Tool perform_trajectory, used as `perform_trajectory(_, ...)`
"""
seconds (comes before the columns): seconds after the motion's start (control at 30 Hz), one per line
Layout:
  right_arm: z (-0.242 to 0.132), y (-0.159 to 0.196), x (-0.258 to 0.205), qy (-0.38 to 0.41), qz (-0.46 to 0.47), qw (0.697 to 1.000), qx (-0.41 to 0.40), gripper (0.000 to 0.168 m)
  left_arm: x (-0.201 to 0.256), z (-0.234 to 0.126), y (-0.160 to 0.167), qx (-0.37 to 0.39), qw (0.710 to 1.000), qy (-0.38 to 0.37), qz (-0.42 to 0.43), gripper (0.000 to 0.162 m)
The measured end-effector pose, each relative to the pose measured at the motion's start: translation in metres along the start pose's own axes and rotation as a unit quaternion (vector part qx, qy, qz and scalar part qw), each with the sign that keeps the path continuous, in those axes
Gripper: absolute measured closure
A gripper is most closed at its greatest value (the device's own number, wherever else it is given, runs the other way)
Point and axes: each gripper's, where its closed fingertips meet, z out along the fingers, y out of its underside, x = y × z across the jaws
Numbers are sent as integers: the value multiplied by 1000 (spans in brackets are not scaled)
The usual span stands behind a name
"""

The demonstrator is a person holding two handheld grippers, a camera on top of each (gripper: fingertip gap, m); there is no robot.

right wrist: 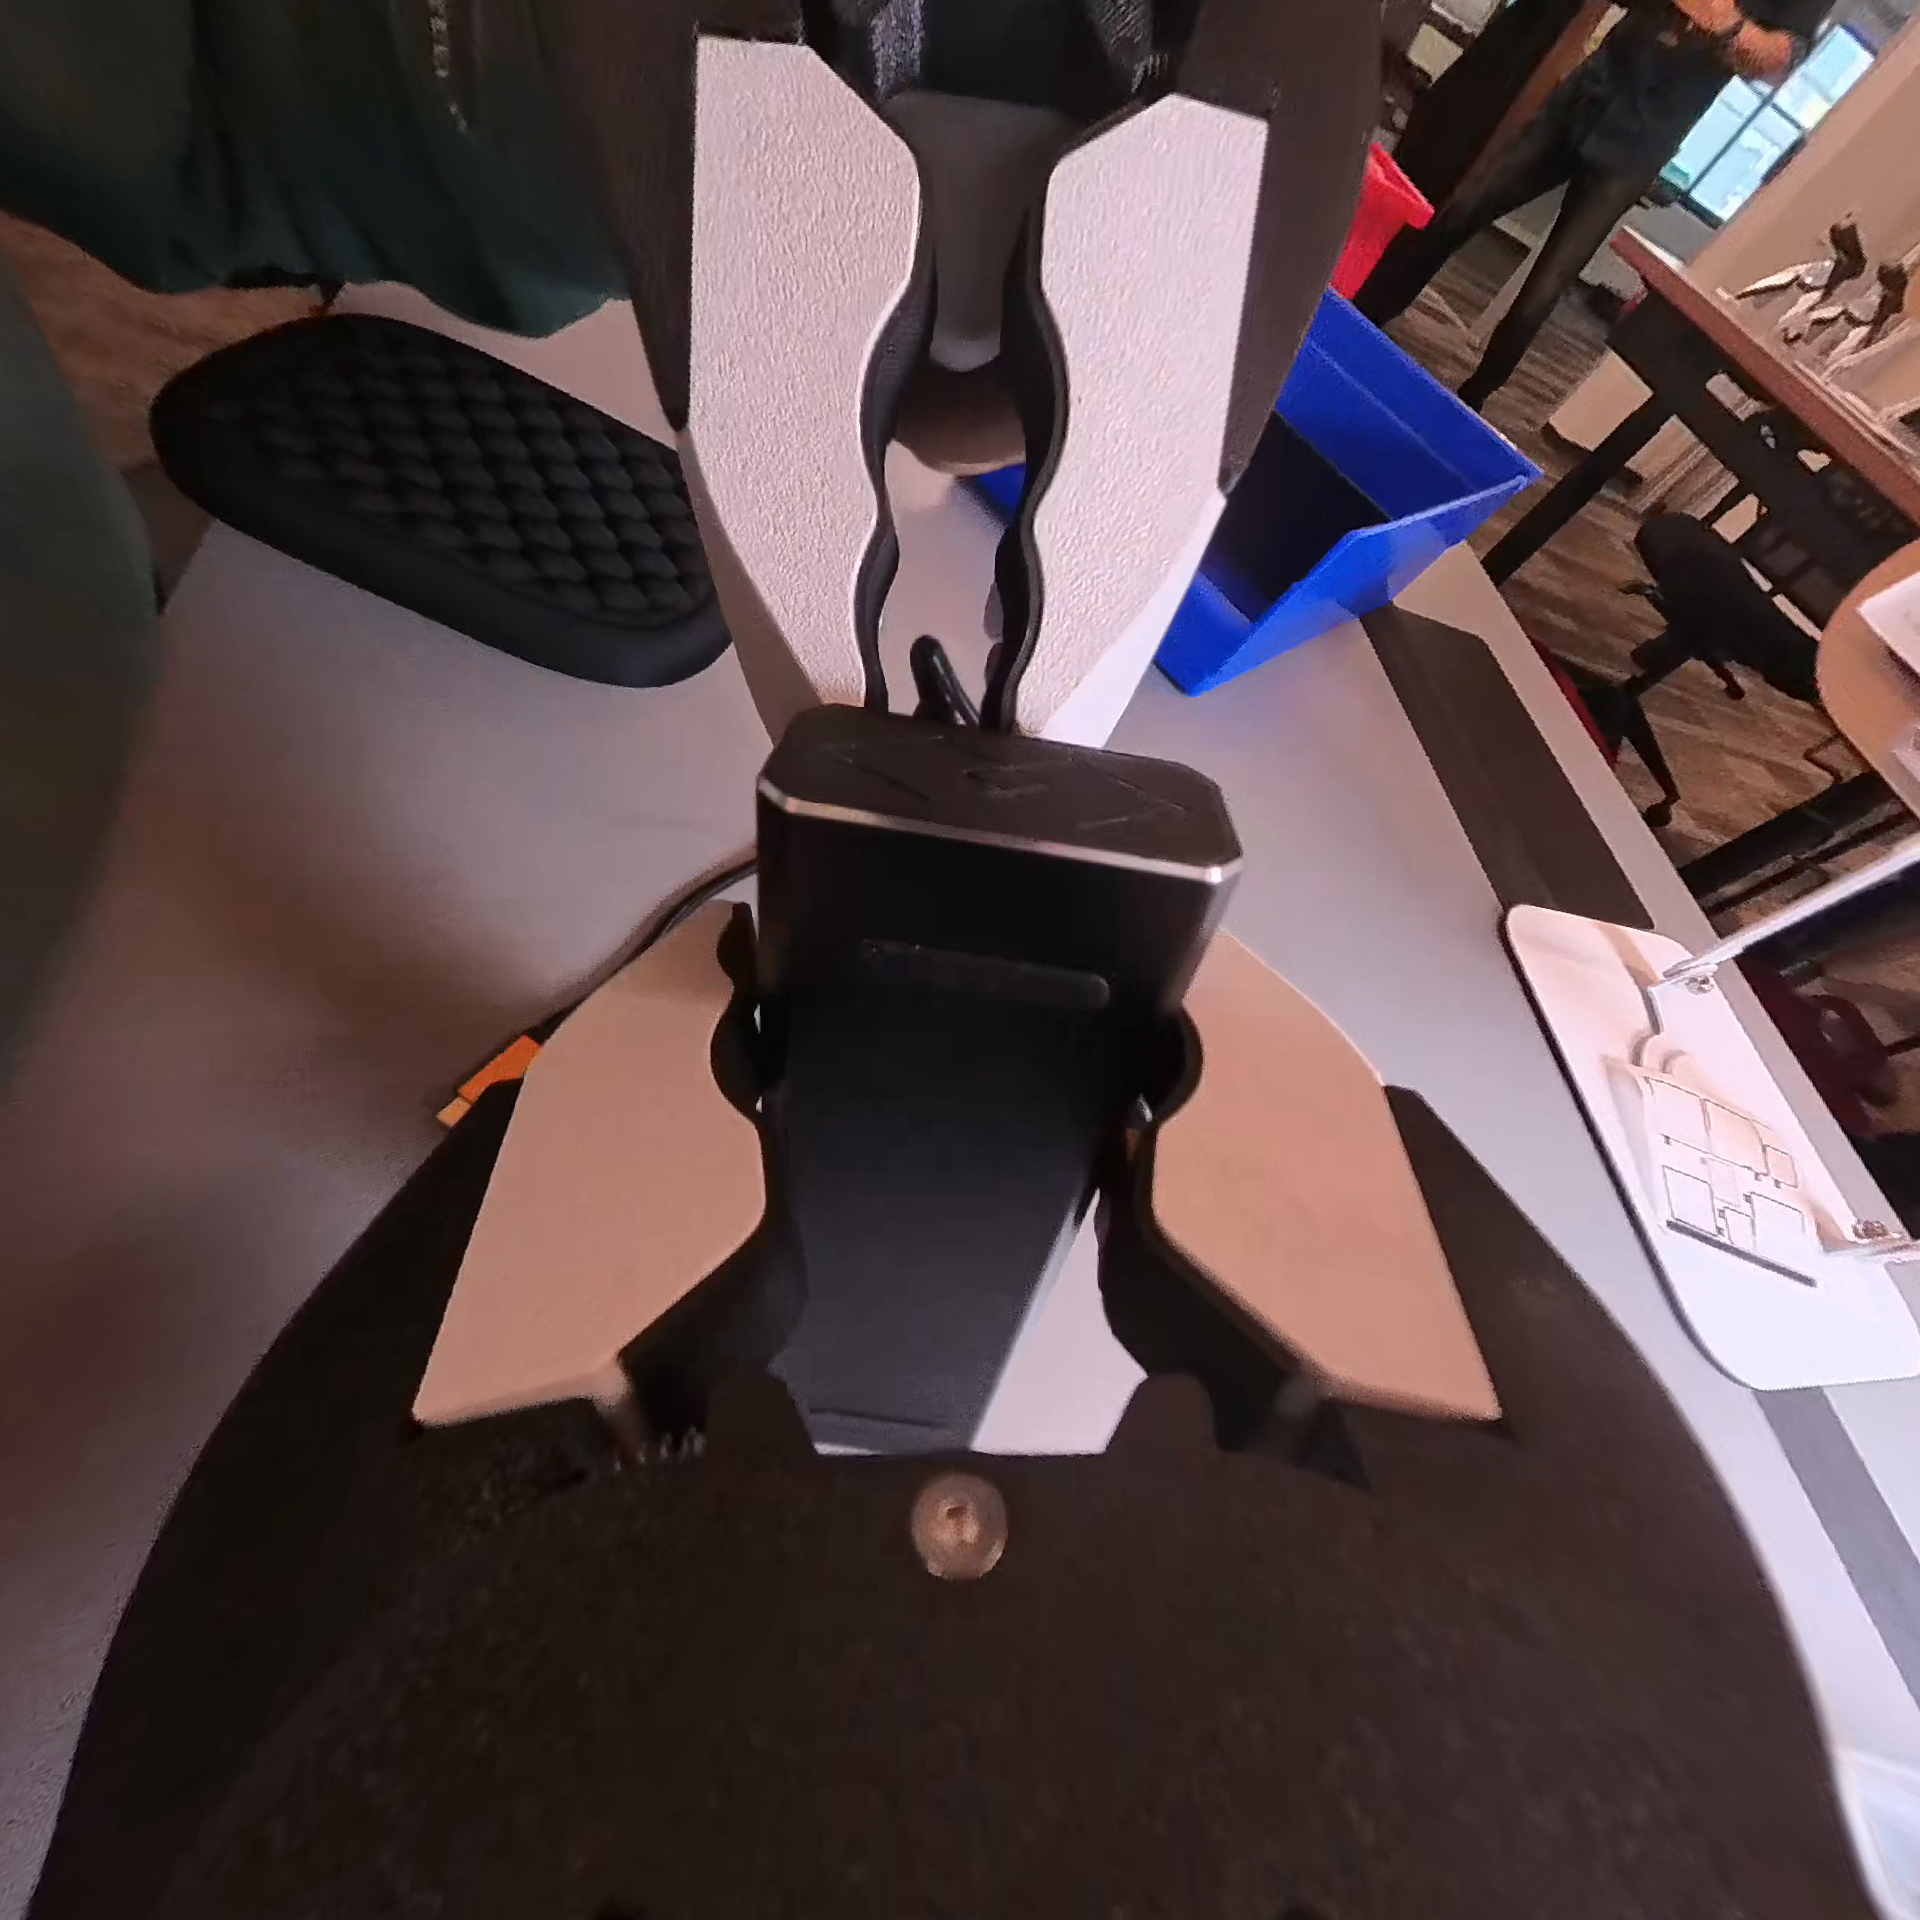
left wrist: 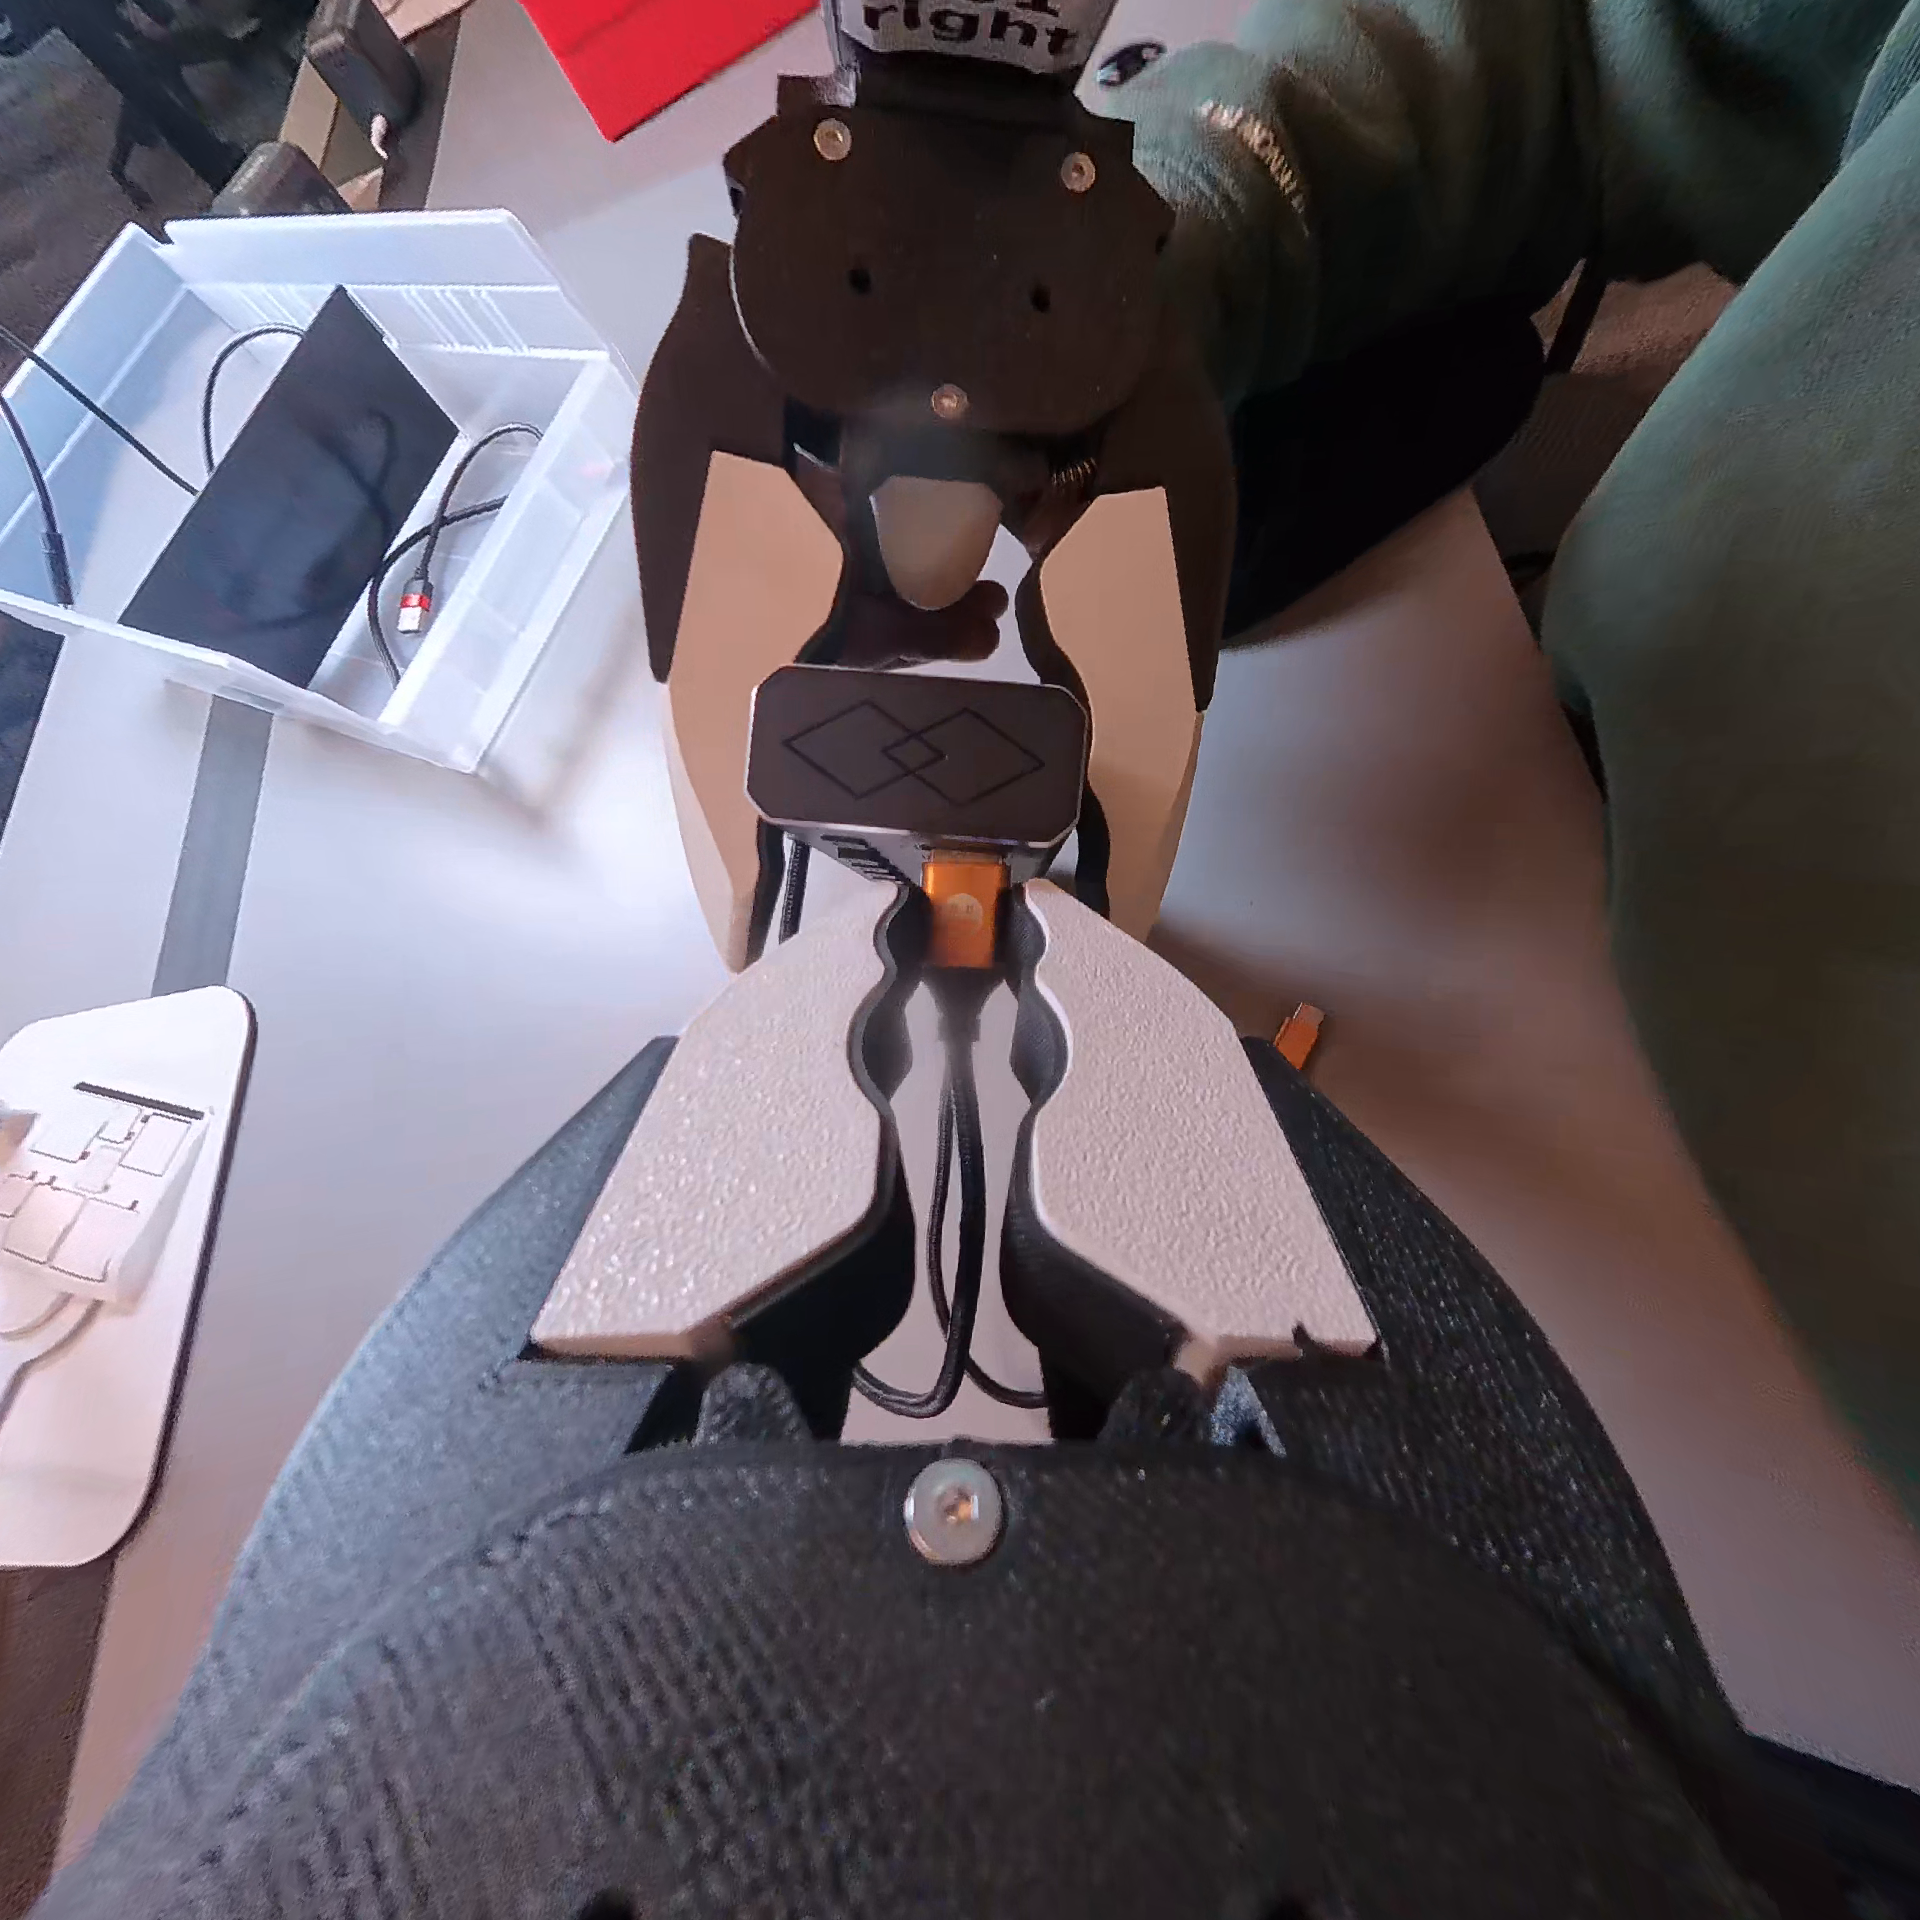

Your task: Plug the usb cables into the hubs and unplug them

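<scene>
Hub (left wrist: pixel 914 764), dark grey with a line pattern of overlapping diamonds on top, held off the tabletop (left wrist: pixel 436 914) between the two tools. Right tool (right wrist: pixel 961 1049): clamped on the hub's sides, fingers pressed to the body. Left tool (left wrist: pixel 964 925): closed on an orange USB plug (left wrist: pixel 964 914), whose metal end meets a port on the hub's near edge; how deep it sits cannot be told. Black braided cable (left wrist: pixel 956 1174) trails back between the left fingers.

Step in hand, by judgement: seating or drawing this plug. Advice: keep the plug in line with the port, push or pull straight along that line with no twist, and let the right tool brace the hub against the force. A skewed pull risks the plug slipping from the pads.

Second orange plug (left wrist: pixel 1301 1034): loose on the tabletop, just right of the left tool.

Surface: pale grey tabletop with a darker strip (left wrist: pixel 208 831) running along it.
- Clear plastic bin (left wrist: pixel 499 665), far left, holding a black insert and a red-tipped cable (left wrist: pixel 414 613).
- White calibration card (left wrist: pixel 114 1195), near left.
- Blue bin (right wrist: pixel 1351 499) and black mesh pad (right wrist: pixel 436 488), seen from the right wrist.

Room: brown floor, dark-framed tables, a person standing far off.
</scene>
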Motion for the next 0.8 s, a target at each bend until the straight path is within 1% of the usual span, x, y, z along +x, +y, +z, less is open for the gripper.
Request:
perform_trajectory(0.1,-3,0,0,0,6,1000,11,97,1,3,3,24,999,9,-26,145)
perform_trajectory(0.13,-7,1,2,1,15,1000,19,98,-1,3,15,2,1000,5,-29,145)
perform_trajectory(0.17,-17,2,8,8,33,999,41,107,-13,-3,36,-31,998,-28,-37,145)
perform_trajectory(0.2,-32,1,14,11,51,996,69,107,-23,-13,48,-14,997,-49,-51,146)
perform_trajectory(0.23,-41,1,16,17,52,995,79,107,-19,-22,46,27,995,-31,-90,146)
perform_trajectory(0.3,-36,6,9,23,26,998,57,106,-18,-26,40,13,997,-48,-59,146)
perform_trajectory(0.37,-31,1,7,8,30,997,69,107,-20,-26,28,14,998,-51,-45,146)
perform_trajectory(0.43,-40,-6,14,13,35,996,86,105,-32,-32,34,7,996,-65,-56,146)
perform_trajectory(0.53,-59,-11,22,14,69,989,127,107,-43,-35,53,10,993,-63,-103,146)
perform_trajectory(0.57,-66,-14,23,9,77,987,141,107,-46,-30,63,-2,991,-70,-109,146)
perform_trajectory(0.63,-80,-21,28,5,90,982,168,107,-45,-15,90,-54,989,-74,-120,146)
perform_trajectory(0.67,-87,-25,31,7,93,979,180,107,-44,-10,98,-70,987,-75,-125,137)
perform_trajectory(0.7,-92,-27,33,8,93,978,185,107,-47,-9,94,-55,986,-82,-131,124)
perform_trajectory(0.73,-95,-29,35,12,92,978,186,107,-46,-13,80,-21,988,-76,-136,122)
perform_trajectory(0.8,-96,-28,36,21,86,980,180,107,-43,-24,46,42,989,-62,-128,124)
